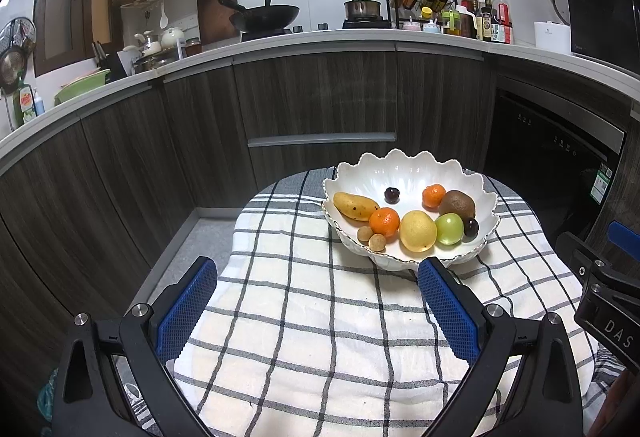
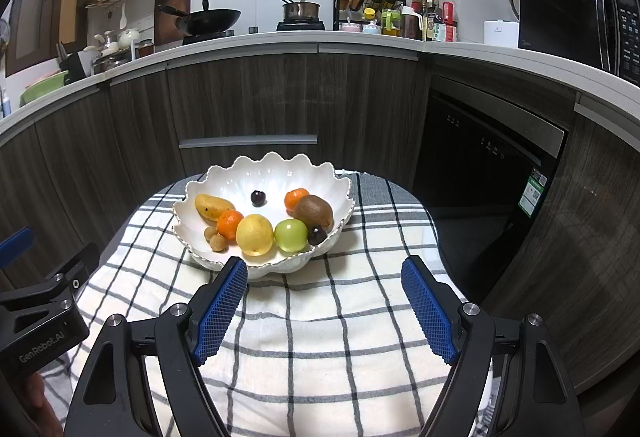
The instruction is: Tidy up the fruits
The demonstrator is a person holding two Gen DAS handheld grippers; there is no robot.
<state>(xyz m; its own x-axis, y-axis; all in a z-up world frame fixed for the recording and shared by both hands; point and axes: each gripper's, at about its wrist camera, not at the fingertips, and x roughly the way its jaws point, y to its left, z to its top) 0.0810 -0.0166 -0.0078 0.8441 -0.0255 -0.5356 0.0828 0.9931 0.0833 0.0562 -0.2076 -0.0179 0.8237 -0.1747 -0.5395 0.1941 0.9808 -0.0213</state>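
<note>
A white scalloped bowl [image 1: 404, 167] [image 2: 276, 167] stands at the far side of a checked cloth. In it lie a small mango [image 1: 355, 205], two mandarins [image 1: 384, 223] [image 1: 434, 195], a yellow pear [image 1: 418, 230], a green plum [image 1: 449, 229], a kiwi [image 1: 458, 204], two dark cherries [image 1: 391, 195] [image 1: 471, 227] and two longans [image 1: 371, 238]. My left gripper [image 1: 318, 271] is open and empty, short of the bowl. My right gripper [image 2: 324, 271] is open and empty, just in front of the bowl's near rim.
The checked cloth [image 1: 320, 317] [image 2: 340, 337] covers a small round table. Dark wood cabinets [image 1: 312, 93] and a dishwasher [image 2: 480, 157] stand behind it. The counter holds a wok [image 1: 264, 17], a pot, bottles and a microwave [image 2: 576, 21]. The other gripper's body shows at each view's edge [image 1: 608, 301] [image 2: 36, 317].
</note>
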